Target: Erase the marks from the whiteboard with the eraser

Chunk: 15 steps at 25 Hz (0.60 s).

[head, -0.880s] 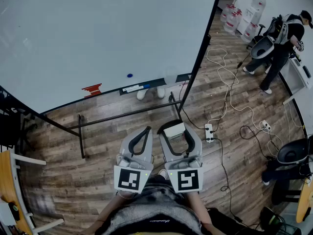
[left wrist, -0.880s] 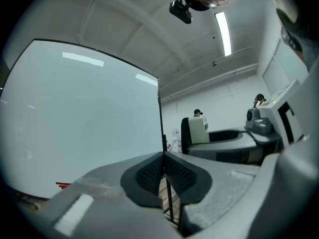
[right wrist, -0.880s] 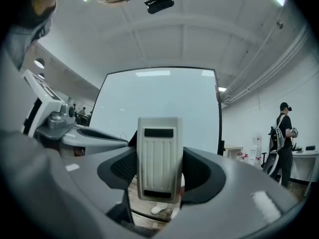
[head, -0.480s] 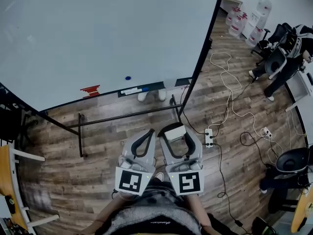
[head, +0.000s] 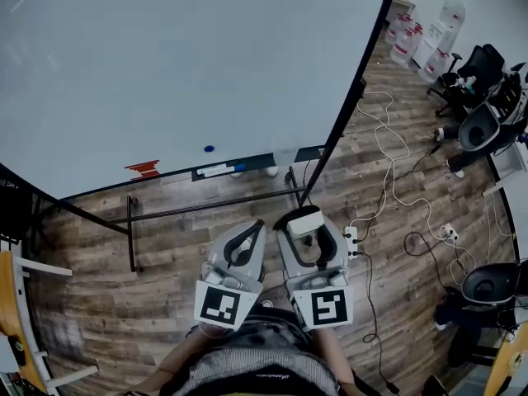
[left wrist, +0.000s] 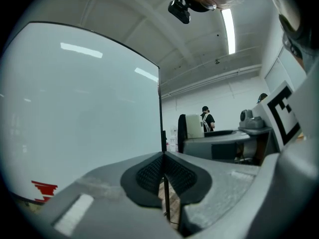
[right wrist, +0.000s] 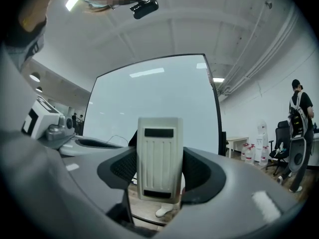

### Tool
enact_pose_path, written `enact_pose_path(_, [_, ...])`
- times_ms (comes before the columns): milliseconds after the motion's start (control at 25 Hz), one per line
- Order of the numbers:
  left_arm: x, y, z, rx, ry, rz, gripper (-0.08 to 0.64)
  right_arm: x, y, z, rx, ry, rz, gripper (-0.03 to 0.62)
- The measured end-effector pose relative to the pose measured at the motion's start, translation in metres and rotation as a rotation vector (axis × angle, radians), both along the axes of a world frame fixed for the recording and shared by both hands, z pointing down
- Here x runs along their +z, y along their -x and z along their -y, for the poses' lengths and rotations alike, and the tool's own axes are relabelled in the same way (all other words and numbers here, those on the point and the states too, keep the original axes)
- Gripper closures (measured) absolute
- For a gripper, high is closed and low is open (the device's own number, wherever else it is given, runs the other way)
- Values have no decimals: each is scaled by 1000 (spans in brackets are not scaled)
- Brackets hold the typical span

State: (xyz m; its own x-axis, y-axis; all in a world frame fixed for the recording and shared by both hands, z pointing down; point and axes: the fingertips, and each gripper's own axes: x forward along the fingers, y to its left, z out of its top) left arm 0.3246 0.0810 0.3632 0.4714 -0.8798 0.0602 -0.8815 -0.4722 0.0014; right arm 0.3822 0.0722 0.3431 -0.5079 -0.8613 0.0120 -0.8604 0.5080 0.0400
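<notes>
The big whiteboard [head: 165, 64] on its stand fills the upper left of the head view; a red mark [head: 143, 168] and a small blue dot [head: 209, 148] sit near its lower edge. My right gripper [head: 304, 221] is shut on a white ribbed eraser [right wrist: 159, 158], held upright between its pads, well short of the board. Beside it my left gripper [head: 254, 229] is shut with nothing in it, its pads [left wrist: 149, 173] touching. The red mark [left wrist: 45, 189] shows at lower left in the left gripper view. The whiteboard [right wrist: 154, 98] stands ahead in the right gripper view.
The board's black stand legs [head: 206, 203] cross the wood floor in front of me. Cables and a power strip [head: 352, 239] lie to the right. Office chairs [head: 478, 64], water bottles [head: 429, 31] and a person [right wrist: 299, 128] are at the far right. A chair edge [head: 16, 320] is at left.
The whole view has shifted toward the board's right side. Both grippers stayed close together in front of me, rising slightly, the eraser still held. The person at right has moved out of the head view.
</notes>
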Motion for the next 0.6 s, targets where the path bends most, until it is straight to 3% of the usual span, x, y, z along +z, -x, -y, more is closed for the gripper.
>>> enact_pose_path(360, [-11, 20, 157, 46, -22, 8, 557, -3, 24, 149, 34, 1, -17, 328])
enact_pose_path(600, [-11, 29, 219, 101, -16, 1, 557, -4, 36, 214, 74, 5, 1, 328])
